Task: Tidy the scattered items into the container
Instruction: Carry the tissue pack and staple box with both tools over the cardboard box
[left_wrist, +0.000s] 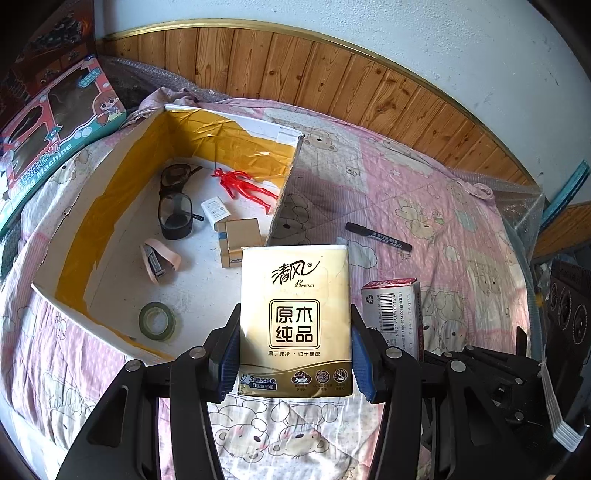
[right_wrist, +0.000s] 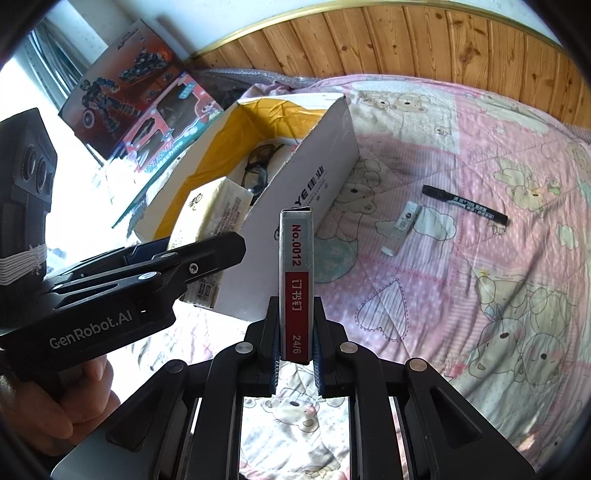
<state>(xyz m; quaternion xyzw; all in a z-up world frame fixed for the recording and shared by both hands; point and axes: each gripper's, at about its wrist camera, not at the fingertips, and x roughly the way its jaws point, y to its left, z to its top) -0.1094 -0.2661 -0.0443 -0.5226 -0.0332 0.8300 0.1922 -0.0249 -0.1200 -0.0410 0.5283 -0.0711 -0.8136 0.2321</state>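
The left gripper (left_wrist: 293, 350) clamps a tissue pack (left_wrist: 294, 317) at lower centre, hiding the box's (left_wrist: 286, 173) near corner. The right gripper (right_wrist: 295, 354) pinches a staple box (right_wrist: 297, 280) upright. A marker (right_wrist: 464, 210) and a small tube (right_wrist: 402, 228), label unreadable, lie centre right.

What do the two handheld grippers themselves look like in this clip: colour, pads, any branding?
Both are black plastic linkage grippers with silver pivot rivets. The left gripper has blue ribbed pads on its fingers; the right gripper has the same blue pads. The left body reads "GenRobot.AI" in white, with a lensed camera block and white ribbed strap. No sleeve visible.
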